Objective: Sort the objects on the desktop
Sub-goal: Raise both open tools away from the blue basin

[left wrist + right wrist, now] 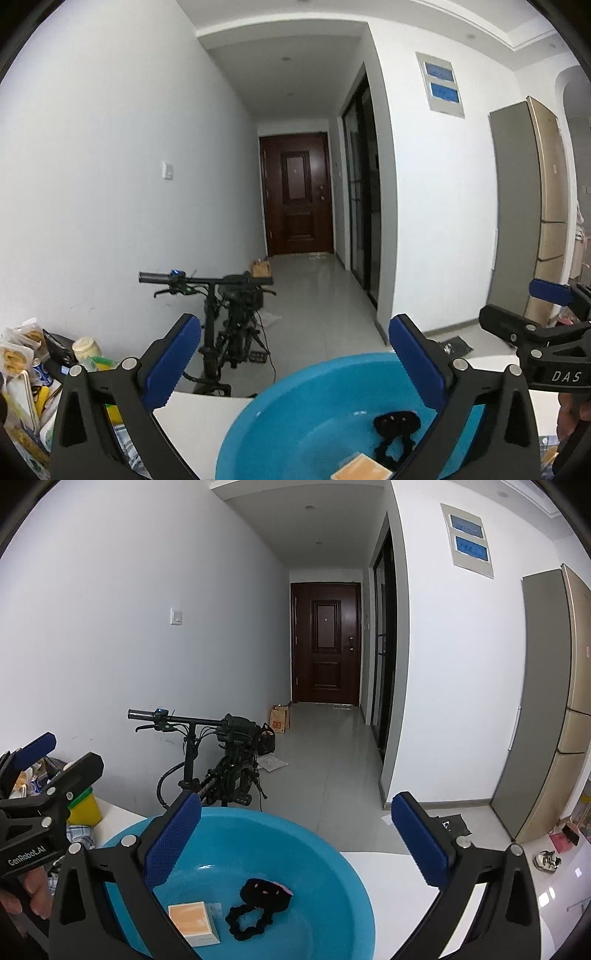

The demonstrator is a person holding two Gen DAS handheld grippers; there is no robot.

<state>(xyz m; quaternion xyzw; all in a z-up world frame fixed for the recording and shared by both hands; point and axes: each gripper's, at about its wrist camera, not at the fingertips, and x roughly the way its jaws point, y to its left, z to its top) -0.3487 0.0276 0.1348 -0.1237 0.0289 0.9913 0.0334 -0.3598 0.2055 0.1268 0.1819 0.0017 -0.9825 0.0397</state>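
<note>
A round blue basin (325,886) stands on the white table (399,871). It holds an orange-and-white box (192,917), a black hair scrunchie (245,925) and a black padded item with a pink edge (264,890). My right gripper (295,843) hovers open over the basin's far rim, nothing between its blue pads. My left gripper (295,363) is open too, above the basin (314,413) from the left side, and empty. Each gripper shows in the other's view: the left gripper (55,762) at the left edge, the right gripper (528,310) at the right edge.
Snack packets, a jar and bottles (29,354) crowd the table's left end, beside a yellow container (85,808). A black folding bicycle (221,771) stands on the floor behind the table. A fridge (554,709) rises at the right, and a hallway runs to a dark door (325,642).
</note>
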